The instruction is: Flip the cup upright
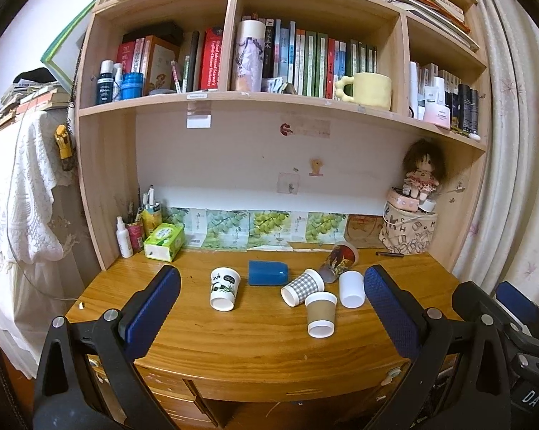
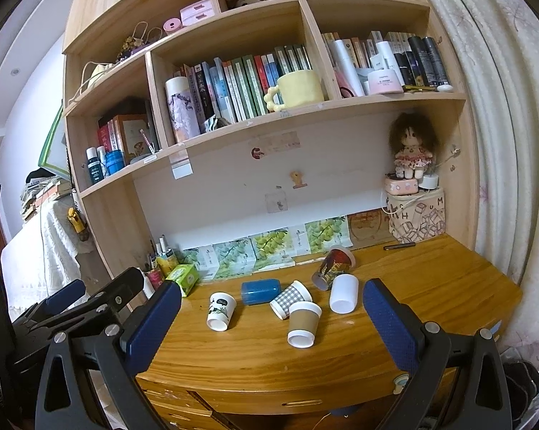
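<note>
Several cups lie on their sides on the wooden desk point(image 1: 255, 344): a panda-print cup point(image 1: 223, 288), a blue cup point(image 1: 267, 273), a grey checked cup point(image 1: 303, 286), a brown sleeved cup point(image 1: 320, 313), a plain white cup point(image 1: 352, 288) and a dark red printed cup point(image 1: 339, 261). They also show in the right wrist view: panda cup point(image 2: 220, 311), blue cup point(image 2: 260, 291), checked cup point(image 2: 291, 299), brown cup point(image 2: 303, 323), white cup point(image 2: 344, 293), red printed cup point(image 2: 333, 268). My left gripper point(image 1: 271, 310) is open and empty, held back from the desk front. My right gripper point(image 2: 271, 317) is open and empty too.
A green tissue box point(image 1: 164, 240), a pen holder point(image 1: 140, 222) and a spray bottle point(image 1: 124, 238) stand at the back left. A lettered fabric basket point(image 1: 409, 231) with a doll point(image 1: 421, 175) stands back right. Shelves hang above. Drawers sit under the desk front edge.
</note>
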`<action>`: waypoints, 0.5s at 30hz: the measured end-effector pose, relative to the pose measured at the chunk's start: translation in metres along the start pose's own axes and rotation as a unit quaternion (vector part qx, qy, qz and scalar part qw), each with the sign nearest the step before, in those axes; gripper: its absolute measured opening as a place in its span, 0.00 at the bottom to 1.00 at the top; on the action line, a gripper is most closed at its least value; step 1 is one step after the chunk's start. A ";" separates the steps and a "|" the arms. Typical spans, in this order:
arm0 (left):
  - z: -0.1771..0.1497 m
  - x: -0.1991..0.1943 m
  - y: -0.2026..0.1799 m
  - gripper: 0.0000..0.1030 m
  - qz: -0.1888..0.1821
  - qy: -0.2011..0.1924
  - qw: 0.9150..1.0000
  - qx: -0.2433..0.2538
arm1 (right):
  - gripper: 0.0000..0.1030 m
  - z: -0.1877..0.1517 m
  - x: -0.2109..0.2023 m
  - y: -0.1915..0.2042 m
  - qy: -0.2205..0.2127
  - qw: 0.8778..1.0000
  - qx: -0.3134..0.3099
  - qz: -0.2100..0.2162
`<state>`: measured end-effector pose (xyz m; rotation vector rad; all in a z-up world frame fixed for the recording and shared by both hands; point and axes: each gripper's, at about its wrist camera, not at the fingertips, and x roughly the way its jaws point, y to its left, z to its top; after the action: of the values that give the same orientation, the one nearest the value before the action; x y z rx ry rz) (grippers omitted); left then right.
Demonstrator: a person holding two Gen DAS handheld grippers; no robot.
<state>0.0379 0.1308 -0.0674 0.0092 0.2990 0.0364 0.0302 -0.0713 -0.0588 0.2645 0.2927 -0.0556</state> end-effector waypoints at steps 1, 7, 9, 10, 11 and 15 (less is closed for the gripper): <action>0.000 0.001 0.001 0.99 -0.004 0.000 1.000 0.000 | 0.99 -0.002 -0.001 0.001 0.001 1.000 0.001 -0.005; 0.001 0.001 0.004 0.99 -0.020 0.000 1.000 -0.003 | 0.99 -0.002 0.001 0.002 0.004 1.000 0.005 -0.031; 0.003 0.003 0.004 0.99 -0.023 0.003 1.000 -0.004 | 0.99 -0.002 0.000 0.003 0.003 0.999 0.005 -0.036; 0.002 0.004 0.005 0.99 -0.024 0.004 1.000 -0.005 | 0.99 -0.002 -0.001 0.003 0.002 0.999 0.004 -0.037; 0.002 0.004 0.005 0.99 -0.025 0.004 1.000 -0.006 | 0.99 -0.002 -0.001 0.004 0.003 0.999 0.003 -0.038; 0.003 0.006 0.006 0.99 -0.024 0.008 1.000 -0.012 | 0.99 -0.001 0.000 0.004 0.008 0.999 0.005 -0.042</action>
<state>0.0442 0.1366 -0.0662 -0.0219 0.3151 -0.0071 0.0307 -0.0673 -0.0590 0.2619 0.3199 -0.1379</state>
